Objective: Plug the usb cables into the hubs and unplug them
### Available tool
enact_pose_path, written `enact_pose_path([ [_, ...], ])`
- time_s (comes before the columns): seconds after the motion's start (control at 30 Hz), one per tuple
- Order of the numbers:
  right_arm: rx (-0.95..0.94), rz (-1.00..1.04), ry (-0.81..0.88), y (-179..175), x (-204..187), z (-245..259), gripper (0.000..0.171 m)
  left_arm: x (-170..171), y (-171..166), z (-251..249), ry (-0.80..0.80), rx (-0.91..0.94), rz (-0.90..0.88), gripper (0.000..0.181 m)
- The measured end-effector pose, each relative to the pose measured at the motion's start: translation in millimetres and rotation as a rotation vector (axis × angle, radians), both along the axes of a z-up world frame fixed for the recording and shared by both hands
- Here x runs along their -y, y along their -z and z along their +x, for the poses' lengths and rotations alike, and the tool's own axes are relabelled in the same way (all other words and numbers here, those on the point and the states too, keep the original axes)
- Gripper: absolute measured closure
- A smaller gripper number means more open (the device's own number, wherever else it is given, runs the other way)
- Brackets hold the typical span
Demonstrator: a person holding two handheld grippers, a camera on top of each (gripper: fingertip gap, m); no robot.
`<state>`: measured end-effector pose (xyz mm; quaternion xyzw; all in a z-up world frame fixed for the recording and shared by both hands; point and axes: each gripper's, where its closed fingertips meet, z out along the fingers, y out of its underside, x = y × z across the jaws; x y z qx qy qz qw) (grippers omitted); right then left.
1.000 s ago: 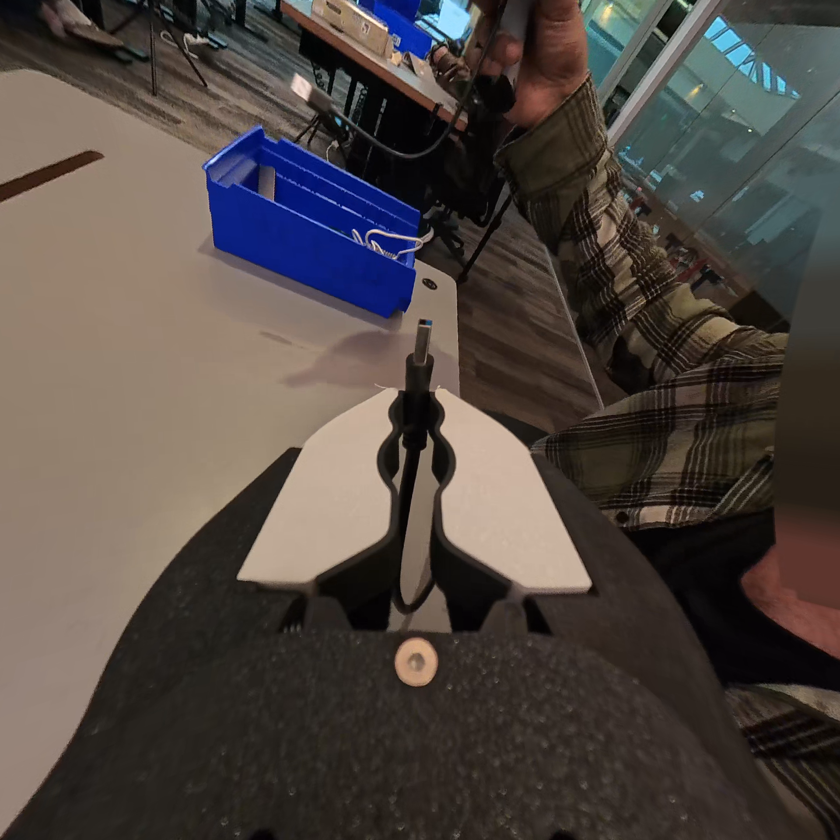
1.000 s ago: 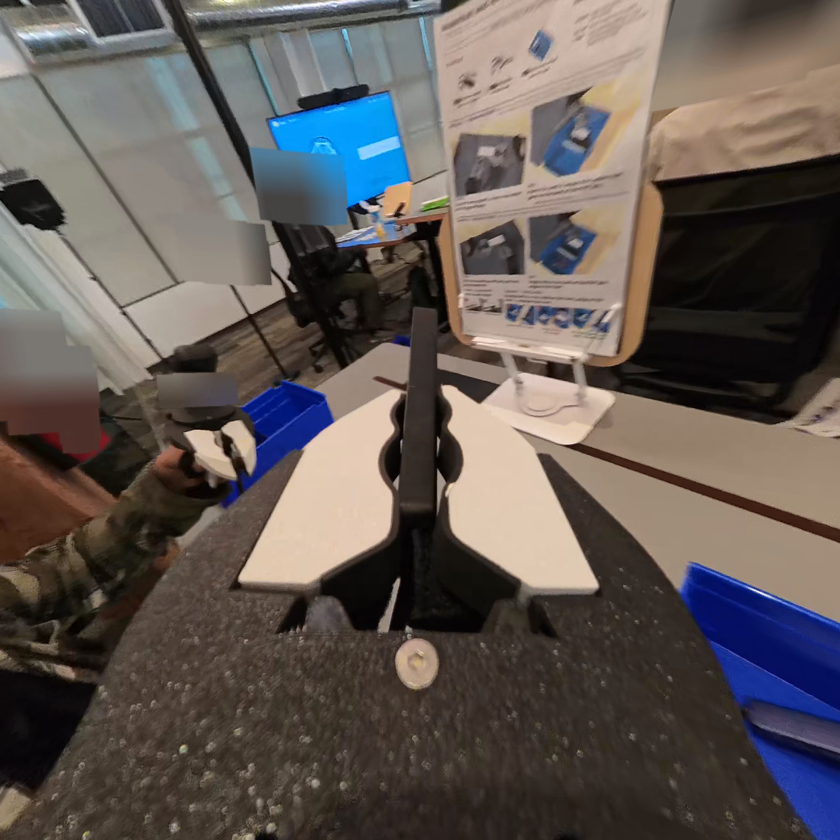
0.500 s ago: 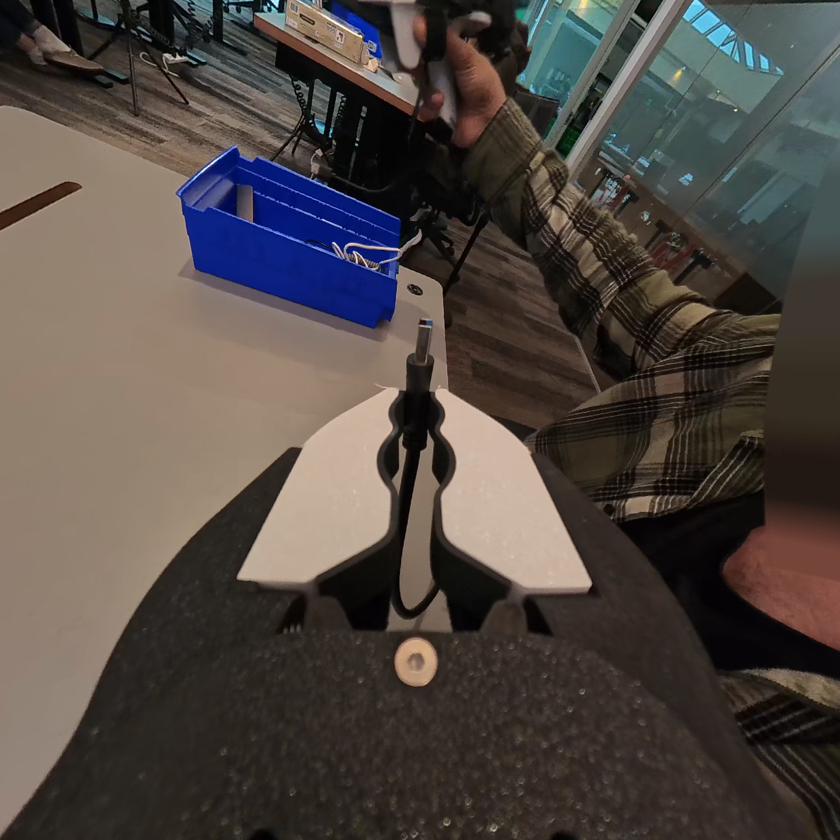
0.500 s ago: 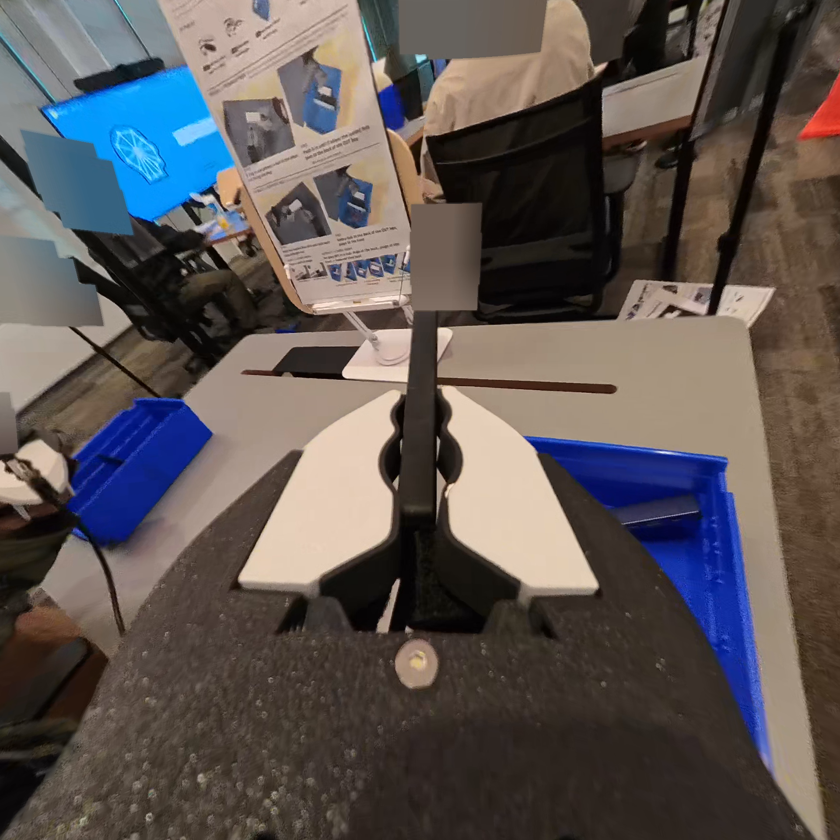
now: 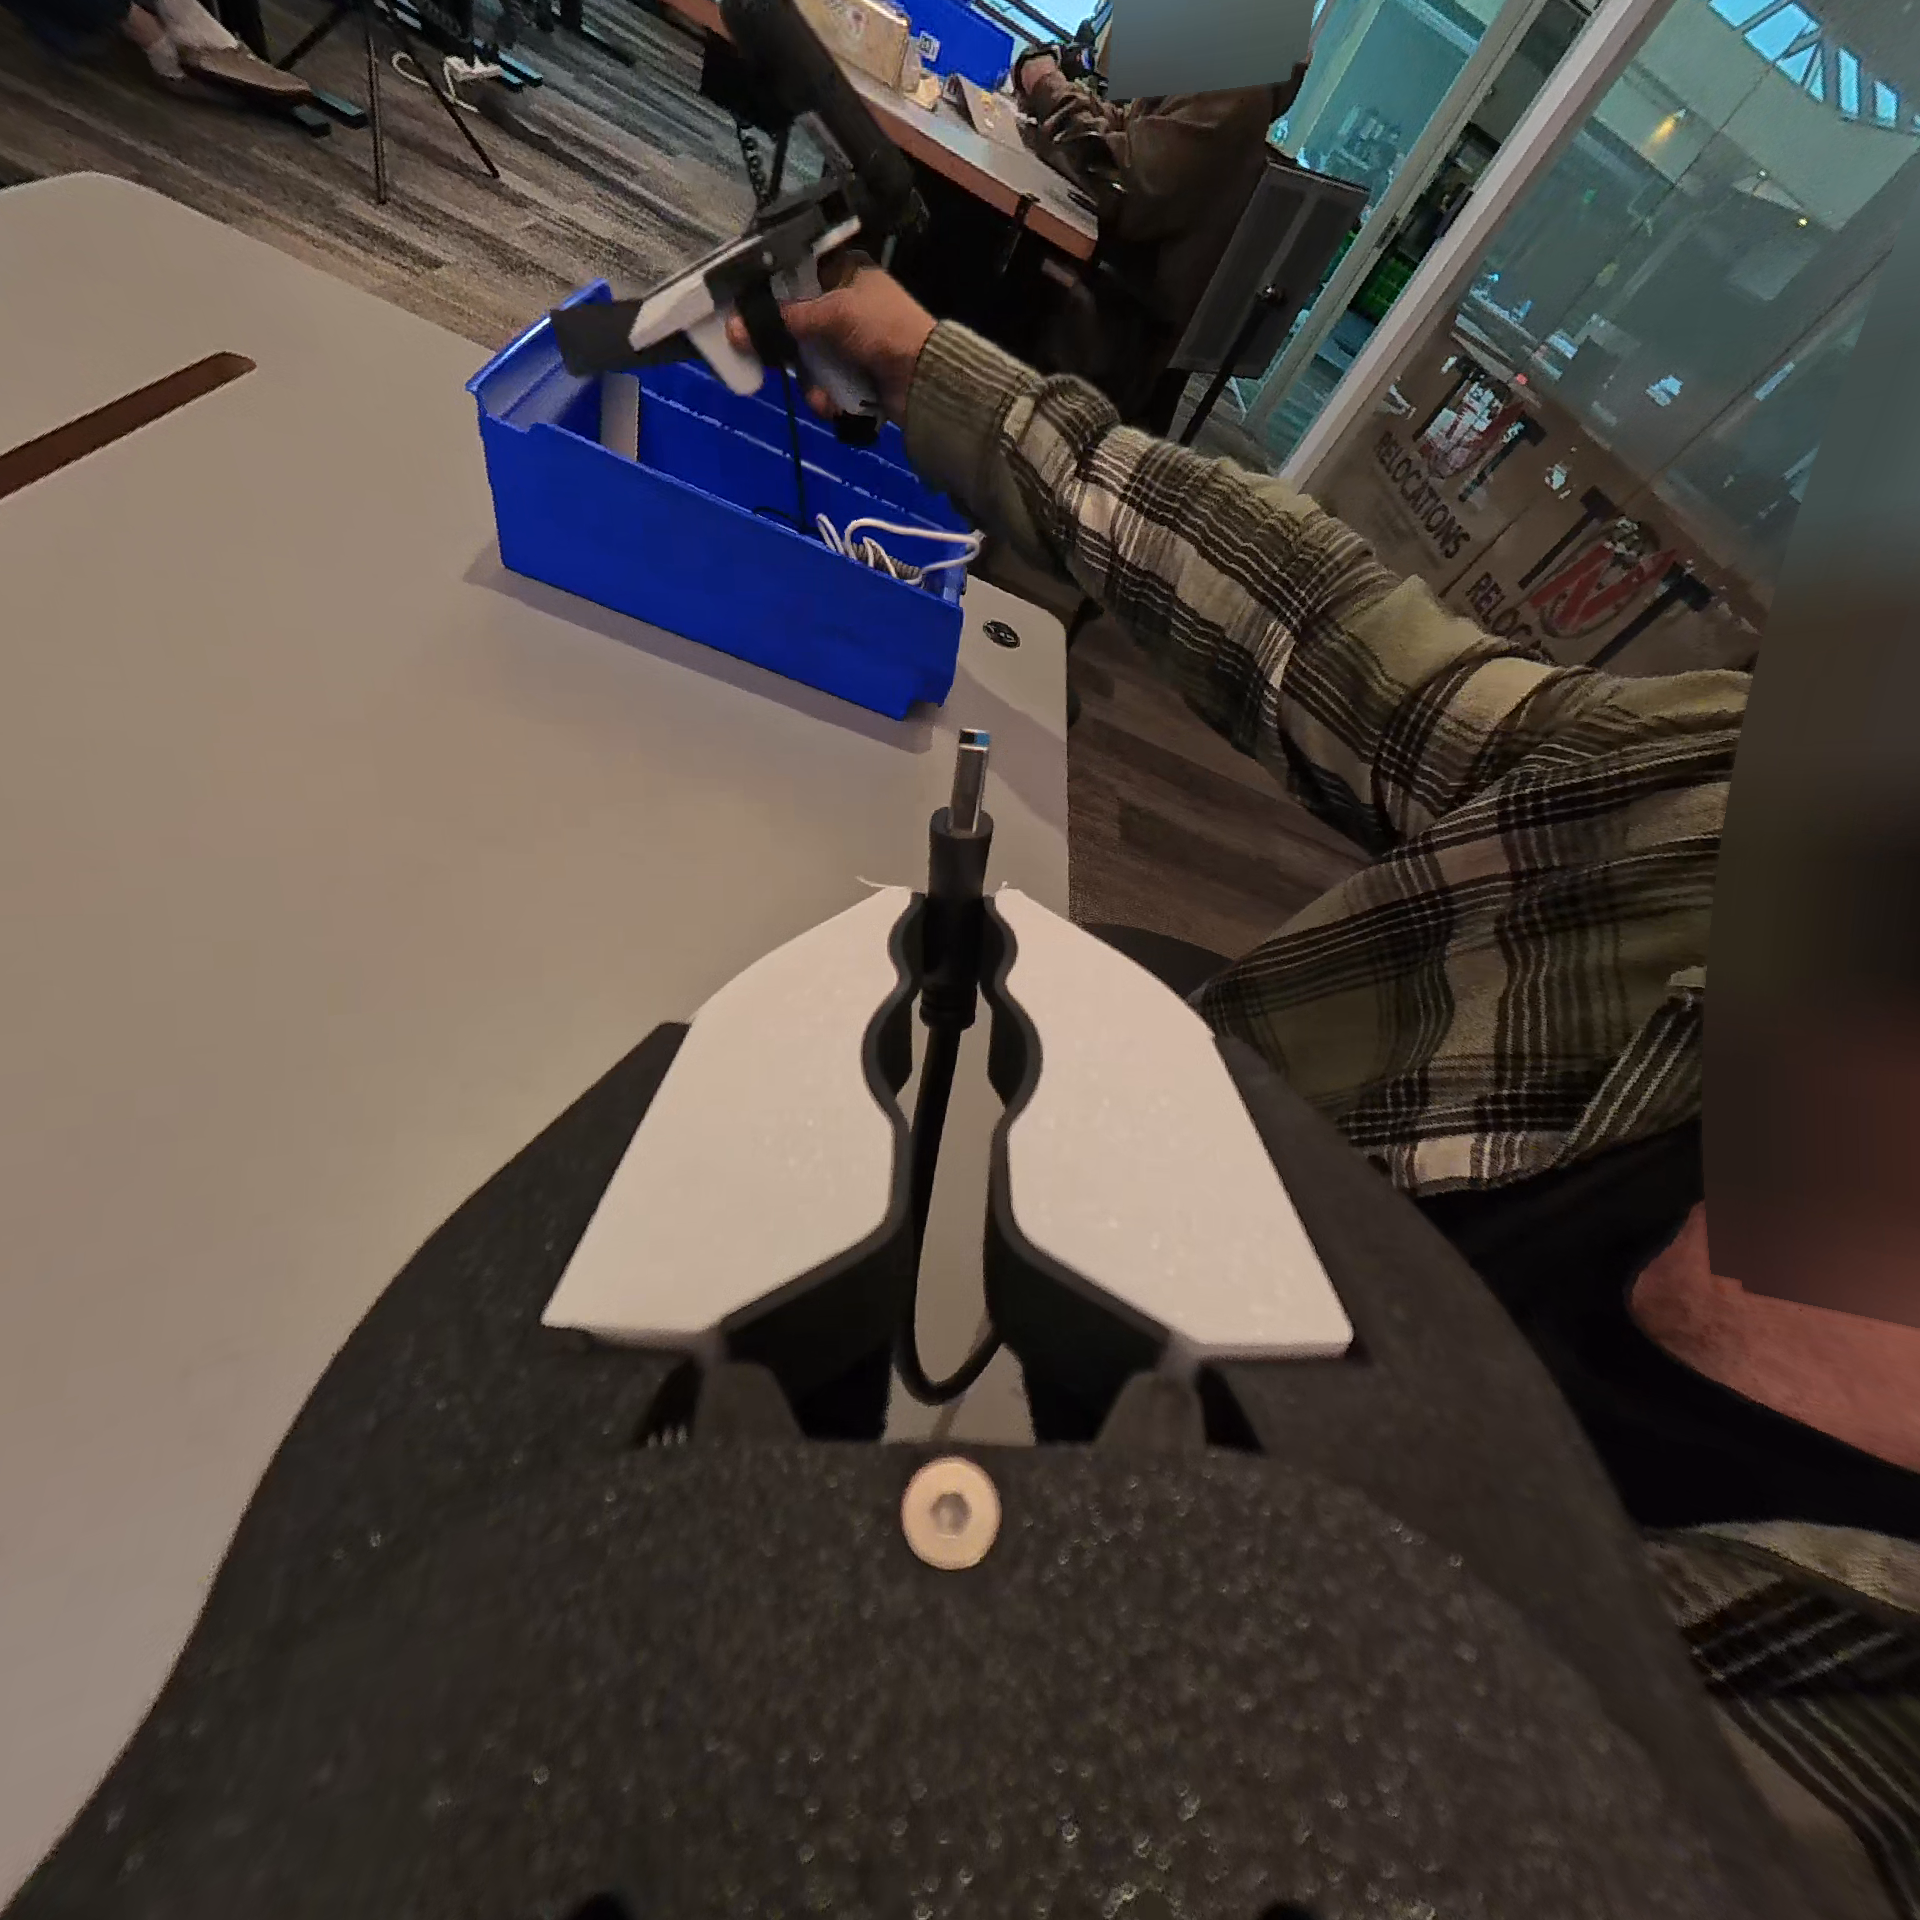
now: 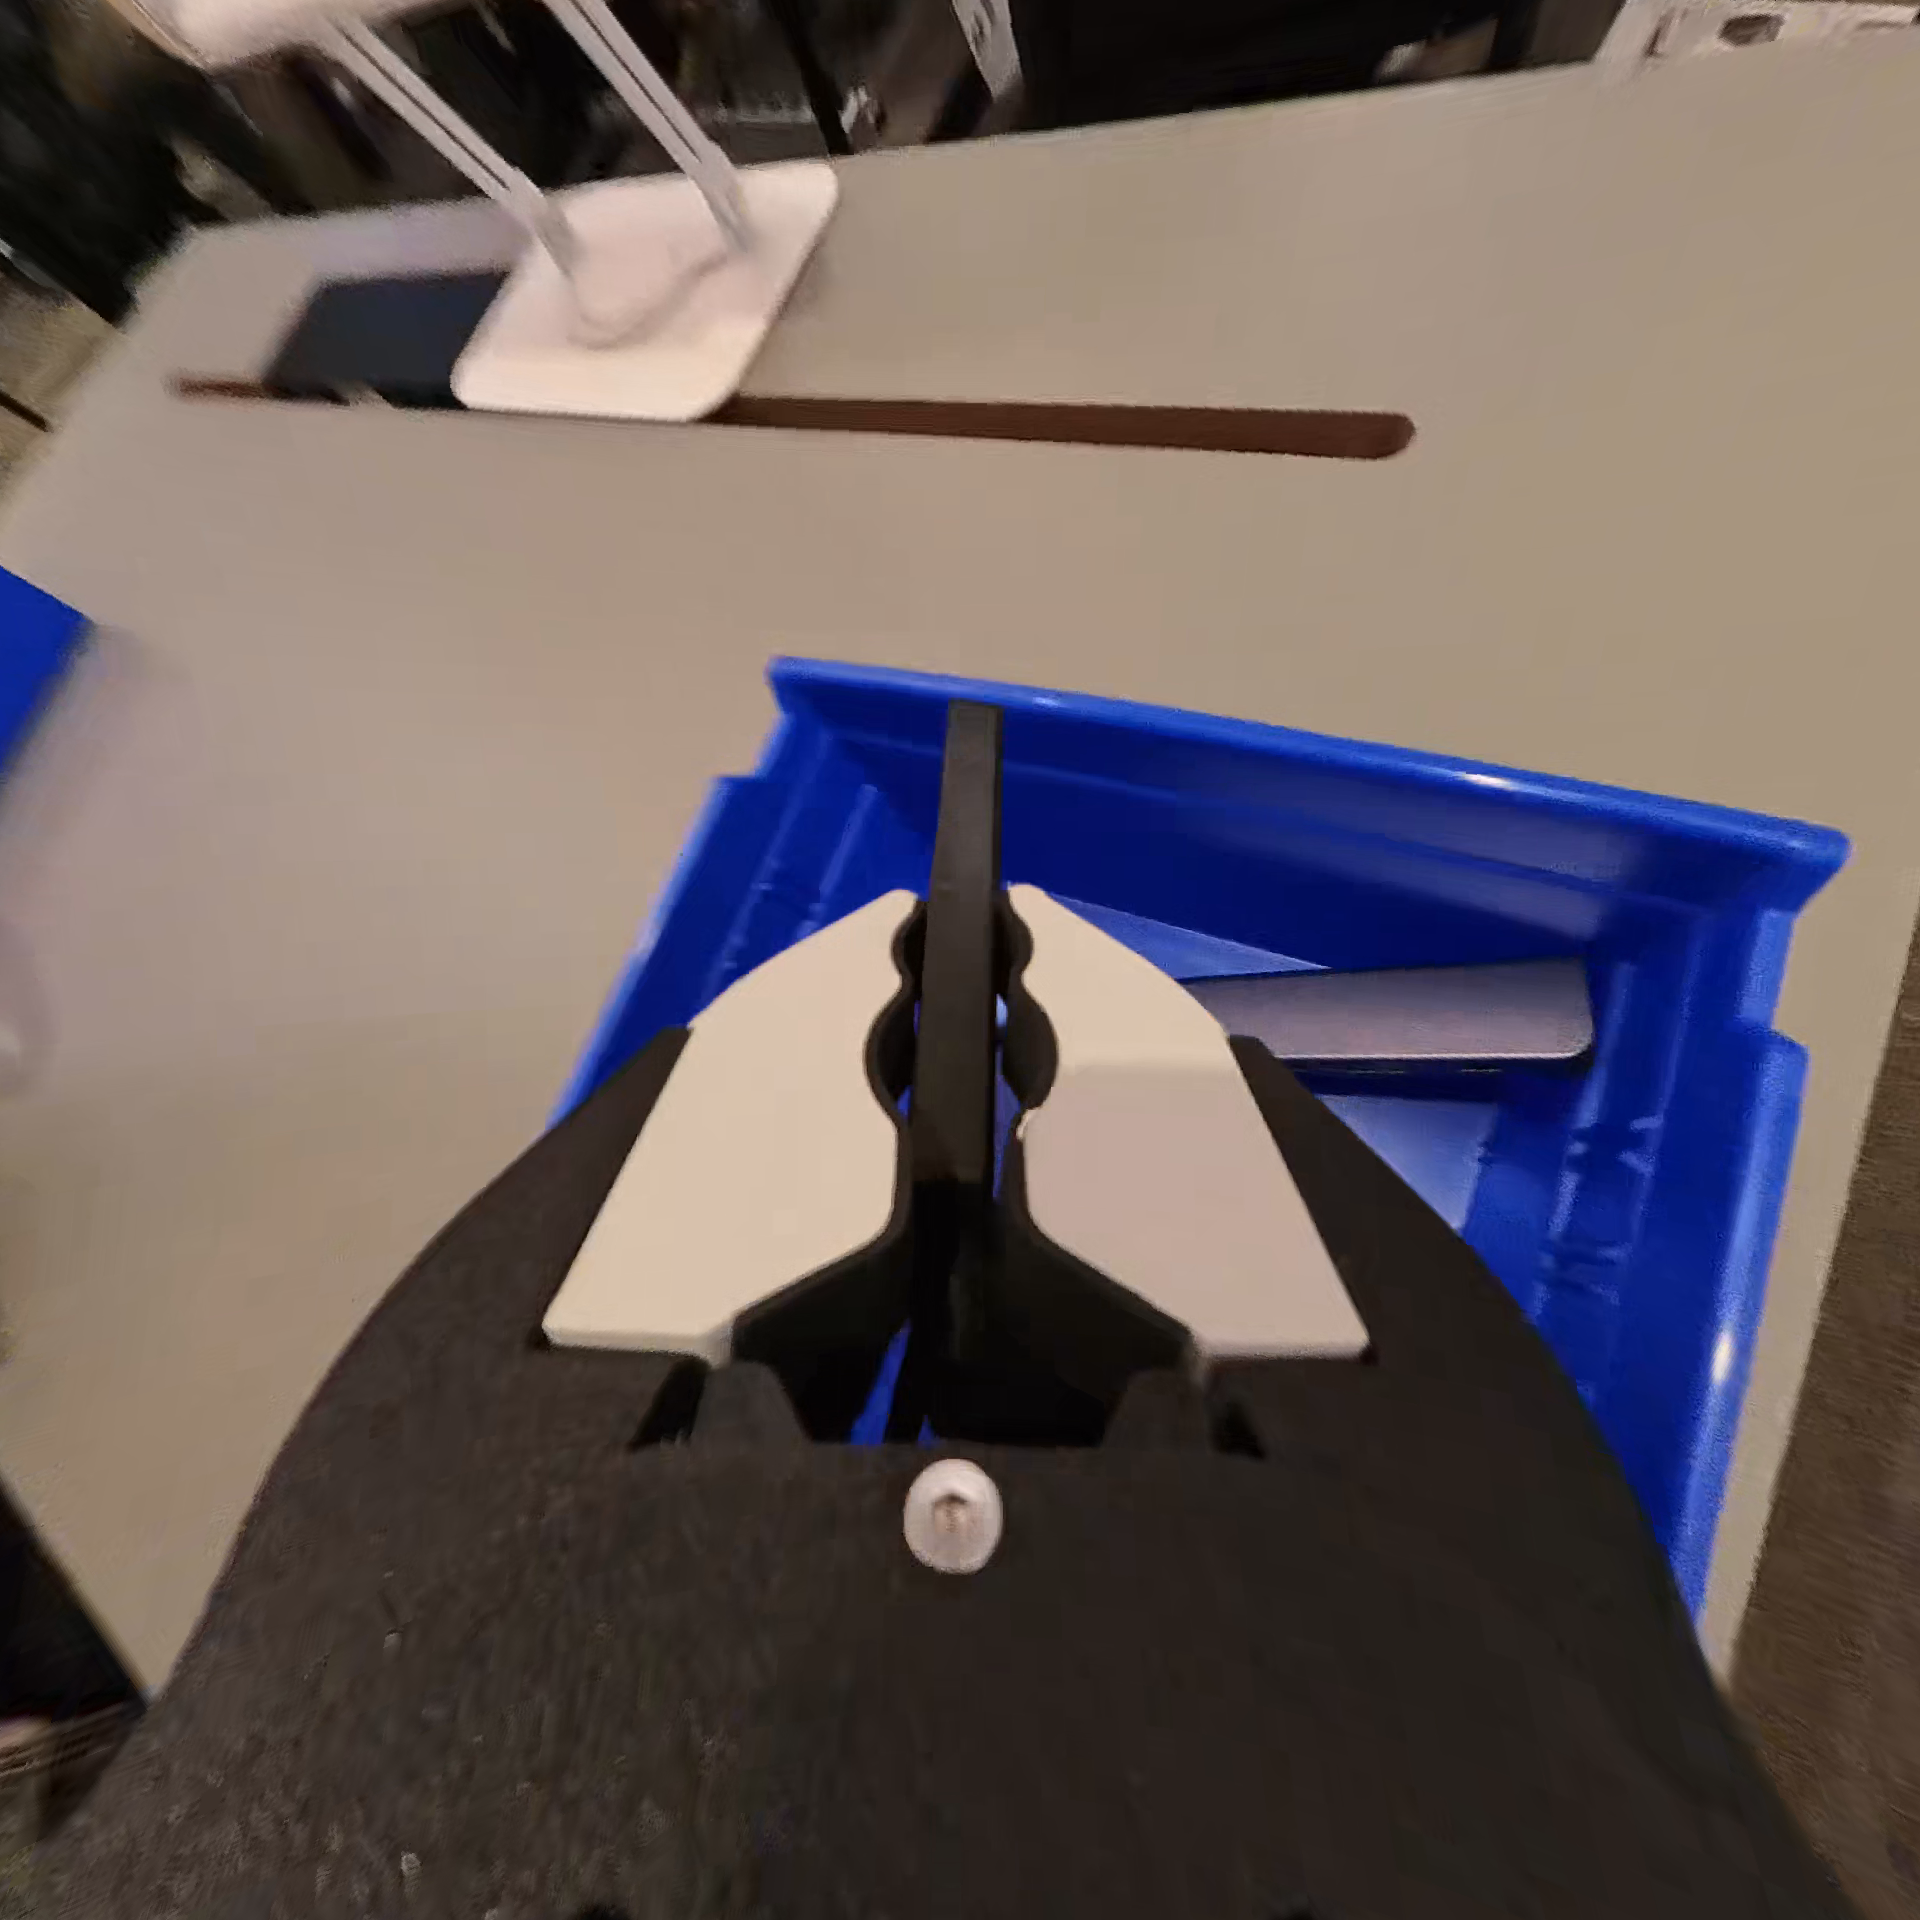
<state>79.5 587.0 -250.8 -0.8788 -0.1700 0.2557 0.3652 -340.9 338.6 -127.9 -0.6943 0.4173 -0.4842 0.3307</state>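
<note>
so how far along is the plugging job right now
Unplugged stage, it seems. The left gripper is shut on the black usb cable, its bare metal plug pointing out over the grey table. The right gripper clamps a slim black hub over a blue bin where a grey hub lies. White cables remain in the bin. How many rounds are left, the views cannot tell.

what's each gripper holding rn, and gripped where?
Left gripper: black USB cable, by its plug housing. Right gripper: black hub, by its near end.

Two blue bins, two hubs, one USB cable.
</note>
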Motion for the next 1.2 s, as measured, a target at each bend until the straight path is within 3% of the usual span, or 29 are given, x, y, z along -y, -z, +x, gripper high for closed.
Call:
enact_pose_path([
  [0.03, 0.036, 0.009, 0.006, 6.7, -5.5, 4.0, 0.156, -2.4, 1.7, 0.8, -0.006, -0.003, -0.004, 0.173],
  [0.1, 0.096, 0.051, 0.033, 8.6, -16.2, 11.7, 0.132, -8.3, 4.4, 2.4, -0.018, -0.002, -0.003, 0.173],
  [0.17, 0.156, 0.112, 0.064, -5.3, -22.9, 17.7, 0.102, -15.1, 6.2, 3.7, -0.033, 0.009, -0.007, 0.173],
  [0.23, 0.215, 0.164, 0.079, -31.9, -20.9, 17.1, 0.094, -20.1, 8.5, 5.0, -0.038, 0.022, -0.020, 0.173],
  [0.33, 0.203, 0.315, -0.007, -94.0, 5.4, -27.2, 0.104, -23.2, 13.2, 7.8, -0.031, 0.028, -0.027, 0.173],
  [0.43, 0.021, 0.368, -0.210, -138.2, 62.2, -119.8, 0.114, -23.5, 13.2, 13.9, -0.020, 0.047, -0.024, 0.173],
  [0.57, -0.302, 0.385, -0.559, -163.4, 157.9, -254.4, 0.129, -20.9, 12.7, 27.9, 0.006, 0.068, -0.030, 0.173],
  [0.7, -0.390, 0.370, -0.756, -154.7, 210.8, -335.4, 0.136, -12.0, 14.4, 42.3, 0.036, 0.063, -0.037, 0.173],
  [0.97, -0.337, 0.357, -0.867, -142.2, 235.3, -387.4, 0.140, -0.4, 13.9, 53.8, 0.060, 0.076, -0.031, 0.173],
  [1.13, -0.320, 0.276, -0.893, -131.9, 237.8, -389.0, 0.164, 0.5, 14.3, 54.1, 0.066, 0.089, -0.035, 0.173],
  [1.2, -0.321, 0.259, -0.891, -131.9, 237.7, -387.8, 0.165, 0.3, 14.2, 55.1, 0.068, 0.091, -0.030, 0.173],
])
